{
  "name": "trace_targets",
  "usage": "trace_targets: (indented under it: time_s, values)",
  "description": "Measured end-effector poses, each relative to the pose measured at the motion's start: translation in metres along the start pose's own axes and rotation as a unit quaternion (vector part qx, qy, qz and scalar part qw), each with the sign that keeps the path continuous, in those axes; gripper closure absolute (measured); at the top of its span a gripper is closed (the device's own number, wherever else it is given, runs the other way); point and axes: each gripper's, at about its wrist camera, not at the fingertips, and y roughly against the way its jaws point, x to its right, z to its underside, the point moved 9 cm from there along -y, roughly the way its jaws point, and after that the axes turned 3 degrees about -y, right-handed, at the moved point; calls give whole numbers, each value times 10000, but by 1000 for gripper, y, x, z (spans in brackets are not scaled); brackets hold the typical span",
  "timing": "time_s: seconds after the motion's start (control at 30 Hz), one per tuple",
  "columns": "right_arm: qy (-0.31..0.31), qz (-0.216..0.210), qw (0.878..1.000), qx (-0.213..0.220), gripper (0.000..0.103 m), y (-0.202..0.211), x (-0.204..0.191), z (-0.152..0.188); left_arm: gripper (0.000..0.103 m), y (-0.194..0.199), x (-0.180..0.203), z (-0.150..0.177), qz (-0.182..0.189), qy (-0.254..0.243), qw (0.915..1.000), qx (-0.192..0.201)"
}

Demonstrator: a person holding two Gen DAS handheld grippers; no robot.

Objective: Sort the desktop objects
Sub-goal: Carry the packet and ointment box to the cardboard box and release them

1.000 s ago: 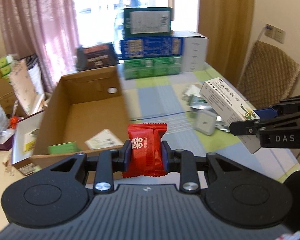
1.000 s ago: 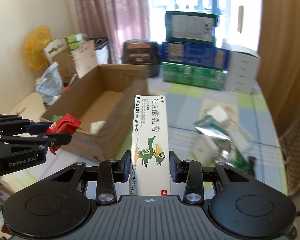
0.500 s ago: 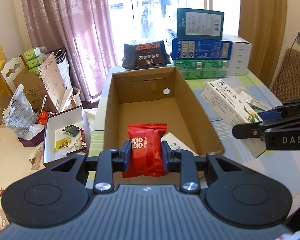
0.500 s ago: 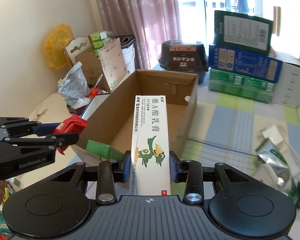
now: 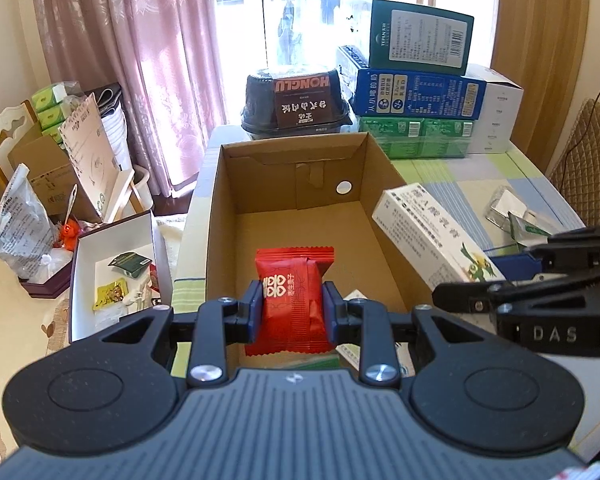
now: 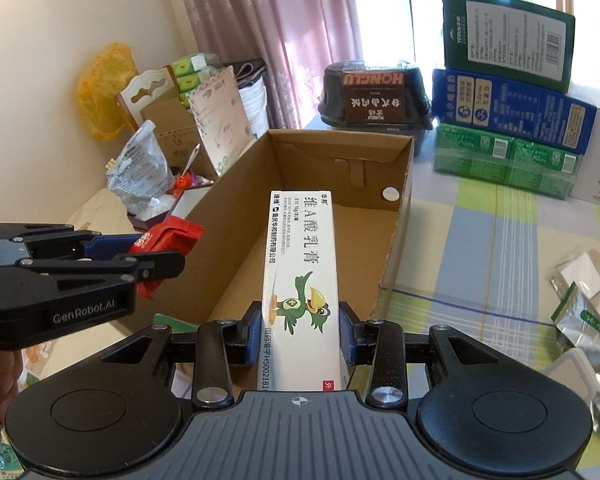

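Step in hand: two items are being carried over the open cardboard box (image 5: 300, 184) for dropping in; this is judged from both loads being poised above its mouth.
Left gripper (image 5: 291, 312): clamped narrow on a red snack packet (image 5: 292, 300), which is held upright between the blue pads over the near part of the box floor.
Right gripper (image 6: 300, 334): closed on a white ointment carton (image 6: 300, 280), gripped near its lower end, with the long free end projecting forward over the box interior.
Box contents: a white paper item and a green-edged item are seen at the near end, partly hidden behind the left gripper; the far end of the floor is bare.
Release advice, packet: it should be lowered below the rim before the pads are parted, so that the light packet is not bounced off the near wall.
Release advice, carton: its far tip should be tipped down toward the bare floor, and the right wall of the box must be cleared first.
Spacing: the two tools are close side by side, so releases are best made one at a time.
Left to sort: silver foil sachets (image 6: 584, 320) lie on the checked tablecloth (image 6: 500, 240), well apart from the box.
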Motion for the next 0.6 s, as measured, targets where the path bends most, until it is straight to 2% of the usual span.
trace_targets:
  time_s: [0.17,0.27,0.6]
  values:
    - [-47,-1,10000,-41,68,-10,5,-2,77,-21,-2,-5,50,30,10000,-64]
    - [-50,-31,10000,-56,68,-13,5,-2,74,-27,-6,-4,-66,66,9999,-77]
    - [-102,-177,9998,-31,68,-20,-6,-4,73,-17,-26,4,-154,247,9996,-43]
